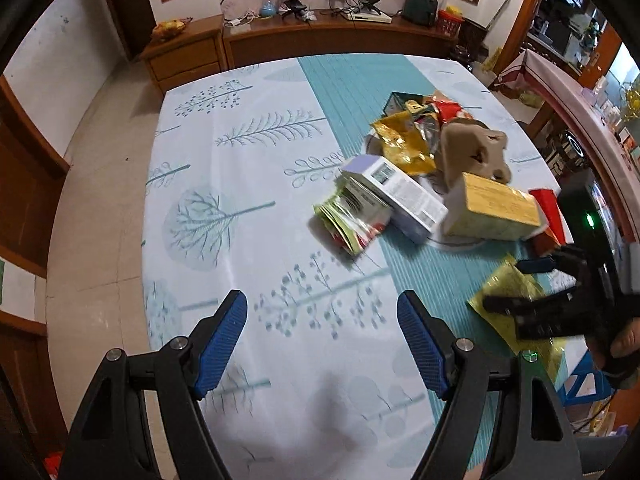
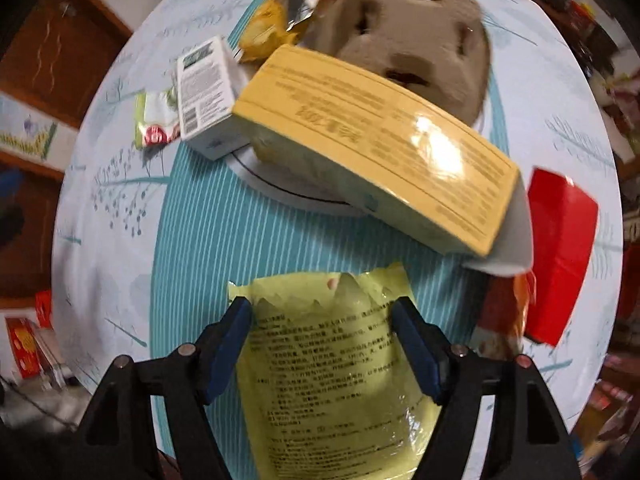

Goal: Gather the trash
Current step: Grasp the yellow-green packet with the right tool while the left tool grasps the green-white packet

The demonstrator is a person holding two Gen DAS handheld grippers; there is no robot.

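Blue-padded and spread wide, the left gripper (image 1: 322, 312) hovers over bare tablecloth (image 1: 248, 184) in the left wrist view, well apart from the trash pile (image 1: 424, 172) heaped toward the table's right, where the right gripper (image 1: 520, 284) sits over a yellow-green pouch (image 1: 508, 300). Seen from the right wrist, that gripper's jaws stand open on either side of the pouch, just short of a yellow box (image 2: 380, 148) and a red carton (image 2: 560, 252).

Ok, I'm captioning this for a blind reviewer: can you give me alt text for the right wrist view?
The open right gripper straddles a flat yellow-green plastic pouch lying on the teal-striped tablecloth. Just beyond it a long yellow cardboard box rests partly on a white plate, with a brown moulded-pulp tray behind, a white printed carton to the left and a red box to the right.
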